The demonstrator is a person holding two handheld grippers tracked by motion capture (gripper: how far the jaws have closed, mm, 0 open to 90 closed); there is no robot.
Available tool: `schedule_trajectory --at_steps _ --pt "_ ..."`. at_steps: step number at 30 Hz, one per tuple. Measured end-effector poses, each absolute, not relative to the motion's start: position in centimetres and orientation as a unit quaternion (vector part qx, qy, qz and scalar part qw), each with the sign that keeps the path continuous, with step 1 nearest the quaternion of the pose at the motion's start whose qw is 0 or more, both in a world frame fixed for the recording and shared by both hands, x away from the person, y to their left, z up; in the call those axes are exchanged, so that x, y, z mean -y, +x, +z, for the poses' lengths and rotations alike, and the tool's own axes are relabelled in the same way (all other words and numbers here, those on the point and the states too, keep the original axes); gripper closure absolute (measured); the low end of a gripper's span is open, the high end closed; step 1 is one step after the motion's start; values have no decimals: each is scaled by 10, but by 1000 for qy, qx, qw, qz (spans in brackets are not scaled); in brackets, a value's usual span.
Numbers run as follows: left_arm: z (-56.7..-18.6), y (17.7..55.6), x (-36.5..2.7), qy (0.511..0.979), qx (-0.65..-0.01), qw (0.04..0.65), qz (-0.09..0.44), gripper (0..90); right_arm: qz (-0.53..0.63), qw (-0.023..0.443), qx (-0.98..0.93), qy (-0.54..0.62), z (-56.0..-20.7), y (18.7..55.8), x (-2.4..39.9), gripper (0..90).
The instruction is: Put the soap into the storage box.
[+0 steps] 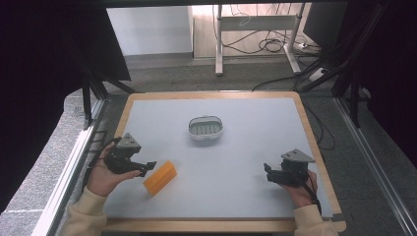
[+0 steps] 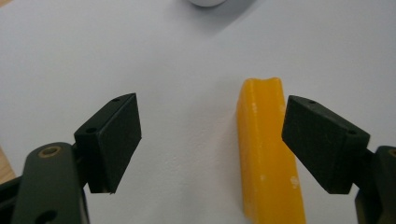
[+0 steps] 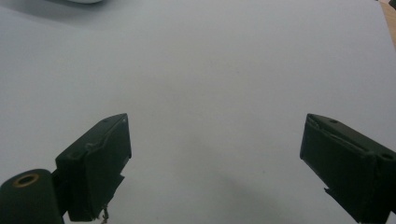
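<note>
Here, left gripper [image 2: 212, 140]: jaws spread wide, nothing between them pinched; it sits at the table's 8 o'clock.
Block [image 2: 268, 154]: orange bar lying flat, close inside the right-hand jaw and off the gap's centre; in the high view the block [image 1: 160, 178] is just beside the jaw tips, toward 3 o'clock.
Right gripper [image 3: 215, 163]: jaws spread, only bare mat between them; it rests near 4 o'clock.
Basket [image 1: 206, 128]: small white one, well apart at 12 o'clock, looks empty.
Risk: closing now would likely push the block sideways or catch one edge, since it sits off-centre.
Risk: a corner pinch could let the bar swing or drop.
</note>
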State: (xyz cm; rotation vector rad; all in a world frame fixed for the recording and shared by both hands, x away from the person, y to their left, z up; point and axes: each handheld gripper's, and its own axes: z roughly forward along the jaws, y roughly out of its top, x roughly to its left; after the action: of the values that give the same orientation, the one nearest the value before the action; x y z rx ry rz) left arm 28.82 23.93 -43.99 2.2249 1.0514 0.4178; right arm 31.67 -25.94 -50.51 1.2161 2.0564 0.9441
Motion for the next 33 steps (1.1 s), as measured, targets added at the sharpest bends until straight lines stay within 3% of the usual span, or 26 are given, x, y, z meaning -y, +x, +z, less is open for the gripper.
schedule_trajectory --at_steps 33 --pt "-456 287 -203 877 -365 283 133 194 336 298 -777 442 -507 315 255 95"
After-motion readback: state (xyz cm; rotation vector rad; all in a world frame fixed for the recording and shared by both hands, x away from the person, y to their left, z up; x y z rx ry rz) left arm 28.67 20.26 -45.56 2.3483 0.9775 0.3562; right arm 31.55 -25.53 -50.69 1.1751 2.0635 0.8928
